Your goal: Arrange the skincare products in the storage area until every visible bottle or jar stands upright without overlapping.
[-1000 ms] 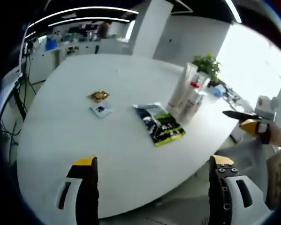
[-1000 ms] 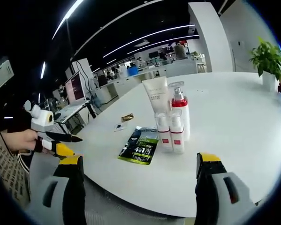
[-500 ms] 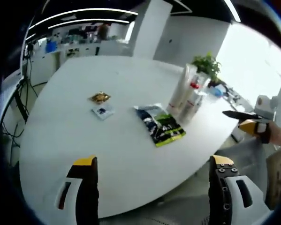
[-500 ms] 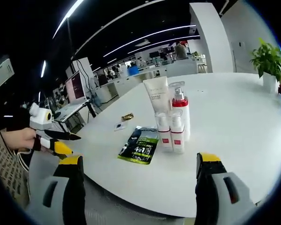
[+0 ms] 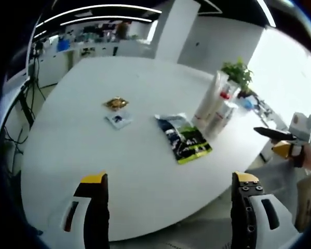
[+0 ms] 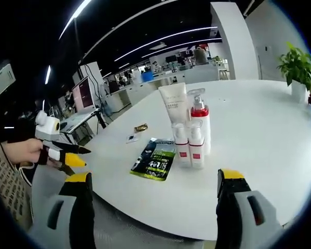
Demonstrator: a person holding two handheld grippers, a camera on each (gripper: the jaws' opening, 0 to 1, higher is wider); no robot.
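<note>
Fingers spread on right gripper [image 6: 152, 207] and left gripper [image 5: 173, 207]; tight white-and-red plastic bottle cluster [image 6: 189, 135] near counter [image 6: 259, 155] edge could topple.

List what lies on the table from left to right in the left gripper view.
Gold packet → small white sachet → green-and-black pouch → cluster of upright bottles.

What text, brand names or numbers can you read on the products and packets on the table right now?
None can be read.
White tube: faint print, too small.
Red-and-white pump bottle: no legible label.
Two small white bottles with red bands: blurred.
Black-and-green flat sachet: white lettering, blurred.
Small gold packet and small white packet: too small.
</note>
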